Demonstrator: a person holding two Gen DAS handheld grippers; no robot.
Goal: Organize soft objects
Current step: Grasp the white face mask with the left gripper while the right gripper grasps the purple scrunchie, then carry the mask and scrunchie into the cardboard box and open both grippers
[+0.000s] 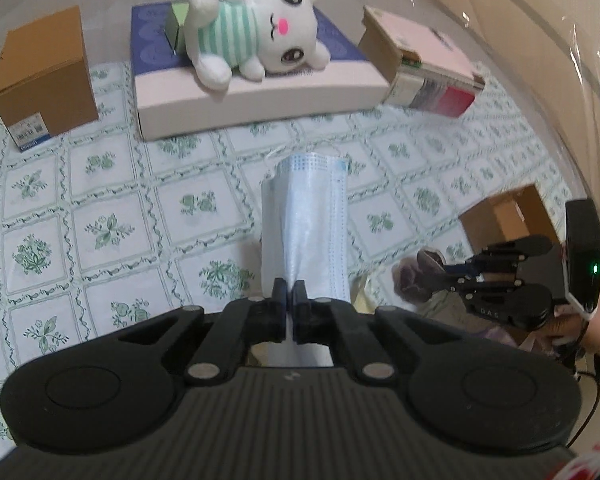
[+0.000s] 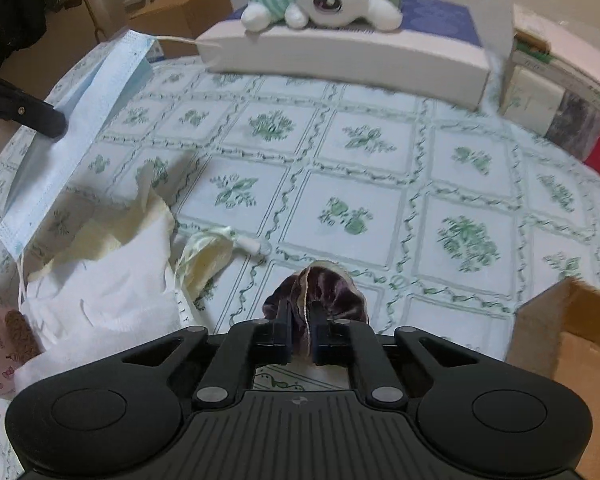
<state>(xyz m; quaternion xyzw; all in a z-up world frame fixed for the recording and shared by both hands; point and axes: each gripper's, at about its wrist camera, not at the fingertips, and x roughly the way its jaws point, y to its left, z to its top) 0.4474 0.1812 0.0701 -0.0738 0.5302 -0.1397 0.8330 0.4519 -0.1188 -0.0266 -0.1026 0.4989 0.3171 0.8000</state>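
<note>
Two soft things are held; the left gripper point(image 1: 290, 300) has its jaws clamped on a blue face mask point(image 1: 312, 224), whose long axis runs away from the jaws toward frame center; the right gripper point(image 2: 303, 332) pinches a purple scrunchie point(image 2: 320, 294) between its jaws; only the right wrist view shows white cloths point(image 2: 112, 280) at lower left on the table point(image 2: 380, 184).

1. Mask point(image 1: 306, 220): pale blue, pleated, folded lengthwise, pinched at one end and held above the tablecloth.
2. Scrunchie point(image 2: 320, 292): dark purple velvet, squeezed upright, lifted.
3. Plush point(image 1: 256, 32): white rabbit in green-striped shirt, lying on its side atop a flat box.
4. Cloths point(image 2: 112, 280): white and cream, crumpled together on the tablecloth.
</note>
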